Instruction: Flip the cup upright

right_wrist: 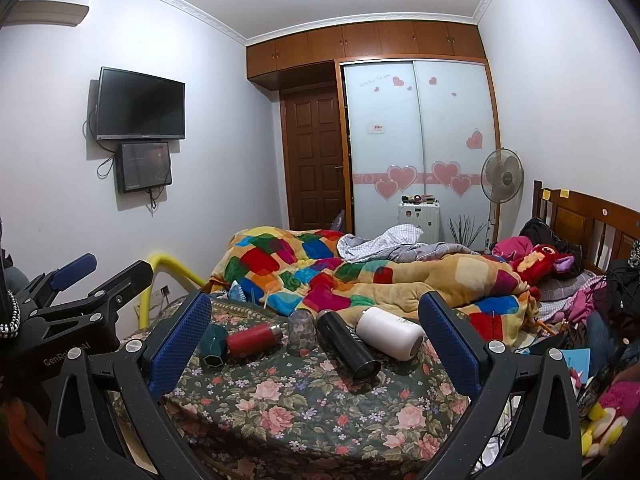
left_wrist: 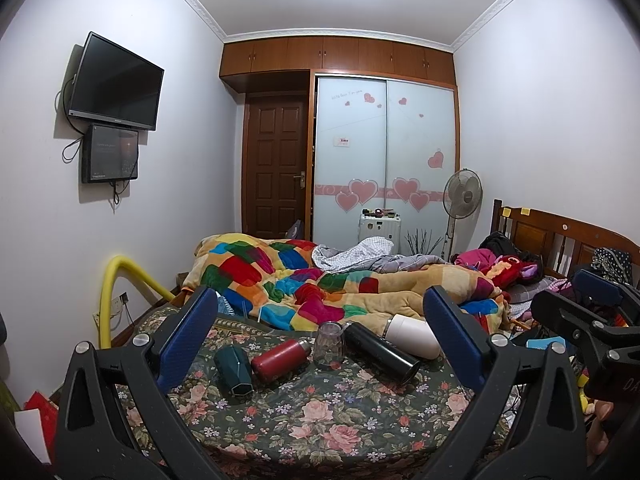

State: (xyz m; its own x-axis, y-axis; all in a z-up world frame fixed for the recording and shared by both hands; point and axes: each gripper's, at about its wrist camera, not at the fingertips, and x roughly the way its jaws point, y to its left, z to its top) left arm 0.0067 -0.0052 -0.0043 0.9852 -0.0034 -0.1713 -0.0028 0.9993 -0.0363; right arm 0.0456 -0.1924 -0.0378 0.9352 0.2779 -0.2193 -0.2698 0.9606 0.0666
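On the floral bedspread [left_wrist: 320,416] a clear cup [left_wrist: 329,345] stands mouth-down between a red flask [left_wrist: 280,358] and a black flask [left_wrist: 380,352]. Both grippers, left [left_wrist: 320,344] and right [right_wrist: 316,336], hover short of it, fingers wide apart, holding nothing.

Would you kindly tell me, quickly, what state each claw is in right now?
Left claw: open, holding nothing, above the floral bedspread.
Right claw: open, holding nothing, facing the cups.
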